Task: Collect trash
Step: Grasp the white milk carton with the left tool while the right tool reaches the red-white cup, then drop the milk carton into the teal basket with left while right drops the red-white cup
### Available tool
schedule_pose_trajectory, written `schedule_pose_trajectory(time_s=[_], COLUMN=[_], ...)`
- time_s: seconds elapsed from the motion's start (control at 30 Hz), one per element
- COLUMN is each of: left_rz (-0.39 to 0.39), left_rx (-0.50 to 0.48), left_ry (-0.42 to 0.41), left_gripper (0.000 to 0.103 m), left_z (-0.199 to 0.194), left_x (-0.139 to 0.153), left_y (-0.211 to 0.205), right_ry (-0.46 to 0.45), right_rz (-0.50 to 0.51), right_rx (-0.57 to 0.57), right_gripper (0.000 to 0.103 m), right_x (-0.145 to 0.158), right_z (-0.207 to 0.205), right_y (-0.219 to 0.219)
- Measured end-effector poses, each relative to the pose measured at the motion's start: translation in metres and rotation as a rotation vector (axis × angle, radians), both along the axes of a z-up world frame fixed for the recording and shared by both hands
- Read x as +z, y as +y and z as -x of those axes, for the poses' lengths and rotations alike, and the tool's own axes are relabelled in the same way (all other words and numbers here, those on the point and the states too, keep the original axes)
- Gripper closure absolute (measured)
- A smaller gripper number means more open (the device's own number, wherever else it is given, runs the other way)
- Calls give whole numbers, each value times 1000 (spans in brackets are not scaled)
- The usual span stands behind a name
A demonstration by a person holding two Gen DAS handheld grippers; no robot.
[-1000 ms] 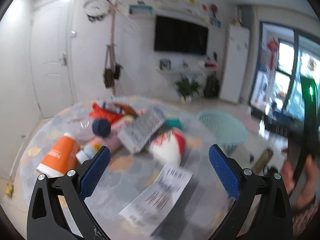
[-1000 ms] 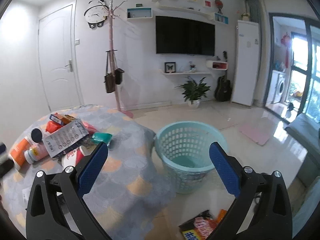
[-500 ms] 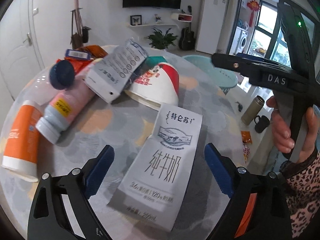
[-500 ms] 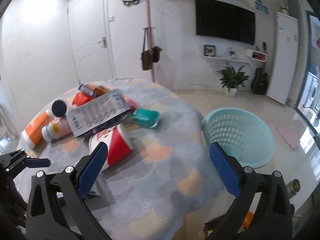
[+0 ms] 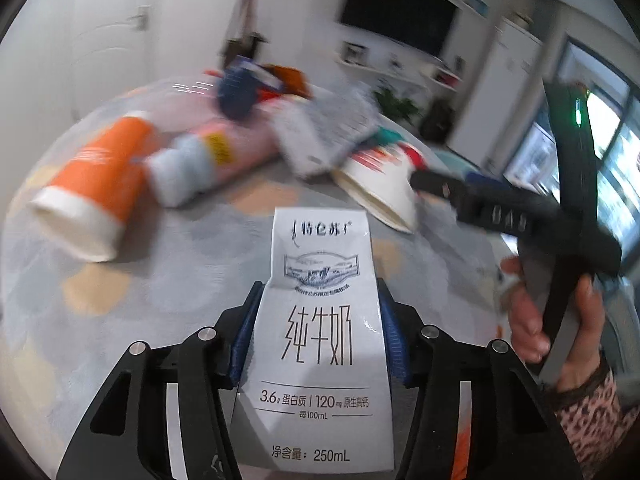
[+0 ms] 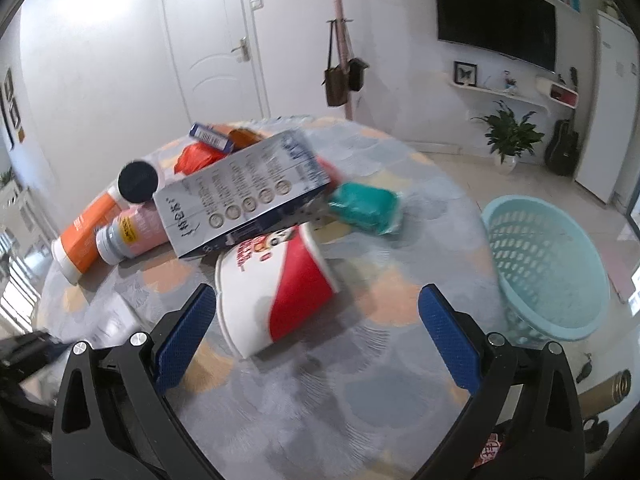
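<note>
A white milk carton [image 5: 320, 252] lies flat on the grey patterned tablecloth [image 5: 180, 248]. My left gripper [image 5: 319, 308] straddles it, and its jaws are closing, with the blue pads against the carton's two long sides. A hand [image 5: 532, 320] holds the other gripper to the right in this view. My right gripper [image 6: 316, 304] is open above a red-and-white paper bowl [image 6: 280, 288] lying on its side, which sits between the fingers without touching them. Behind the bowl lie a grey-blue box [image 6: 248, 196], a green packet [image 6: 364, 204], a pink bottle [image 6: 132, 228] and an orange cup [image 6: 84, 236].
A light teal mesh basket [image 6: 548, 272] stands on the floor to the right of the round table. A metal flask [image 6: 604, 390] and a snack wrapper [image 6: 492, 452] lie on the floor near the table's edge. A door and a coat stand are behind.
My left gripper came down over the milk carton and its jaws narrowed onto it. My right gripper swung left from the basket to the table, over the paper bowl.
</note>
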State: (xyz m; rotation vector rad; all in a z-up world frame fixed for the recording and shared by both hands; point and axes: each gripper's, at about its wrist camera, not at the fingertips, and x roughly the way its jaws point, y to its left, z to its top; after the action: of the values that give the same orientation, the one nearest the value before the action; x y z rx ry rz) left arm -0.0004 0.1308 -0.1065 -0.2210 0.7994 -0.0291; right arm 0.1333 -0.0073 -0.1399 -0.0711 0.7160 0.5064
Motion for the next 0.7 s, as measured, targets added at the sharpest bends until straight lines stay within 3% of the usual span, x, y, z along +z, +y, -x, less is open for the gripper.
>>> schedule_pose_trajectory(time_s=[0.13,0.3,0.37,0.4,0.43,0.7], left_rz=[28,44,42,39,38,-58], left_rx=[74,117,127,130,133,129], left_ry=[-47,-42,-21,-11,-1,33], left_gripper=[52,52,52,52,52,52], left_z=[6,2,-5,-7,-7,-16], left_x=[14,11,5,3,3,-10], left_y=[16,23,20,19,19,5], right_ry=[-15,-26,-38,-41,-39,-46], right_rz=[82,201,203,204,210,180], right_rx=[22,70,77,85,91,105], right_gripper=[6,7,13,23,28,29], right_x=[-5,-14,-14,-14,-15,-12], right_z=[-4,-14,-11,-10,-11,0], right_y=[22,47,50,50,51,36])
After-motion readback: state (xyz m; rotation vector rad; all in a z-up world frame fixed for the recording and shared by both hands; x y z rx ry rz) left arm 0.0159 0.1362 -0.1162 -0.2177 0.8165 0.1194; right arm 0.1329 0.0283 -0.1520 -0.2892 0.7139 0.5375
